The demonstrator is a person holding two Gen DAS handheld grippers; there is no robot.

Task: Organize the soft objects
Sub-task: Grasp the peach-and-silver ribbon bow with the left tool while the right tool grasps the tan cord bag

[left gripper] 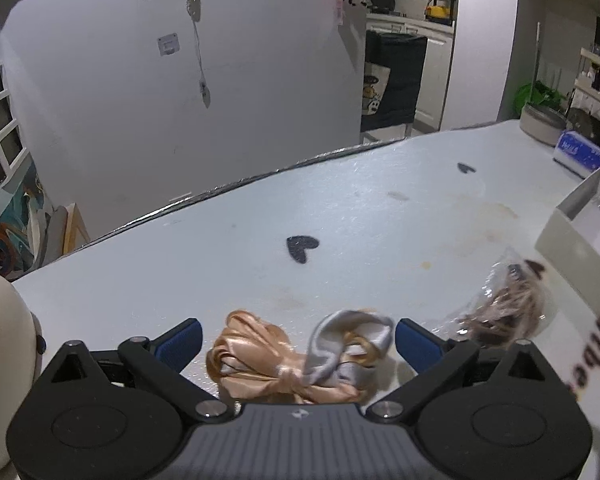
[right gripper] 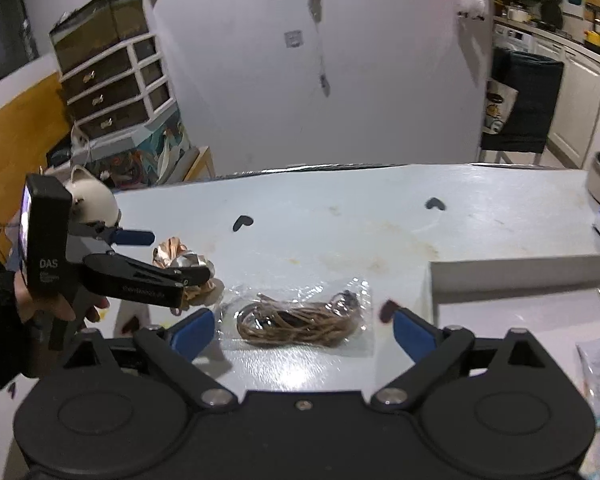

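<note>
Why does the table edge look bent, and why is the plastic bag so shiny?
Left wrist view: the fisheye lens curves the table edge, and the bag of twine is blurred. Right wrist view: light glares off the clear bag and the tabletop below it.

We see both views dim and bluish, lit from above. Glare glints off the clear plastic bag of brown cord (right gripper: 300, 318) between the right gripper's (right gripper: 304, 330) blue pads, and off the pale painted tabletop (right gripper: 340, 232) just ahead of it. Straight edges bow toward the dark corners. Beyond the left gripper (left gripper: 298, 342), the white cardboard box (left gripper: 572, 248) smears with motion blur.
</note>
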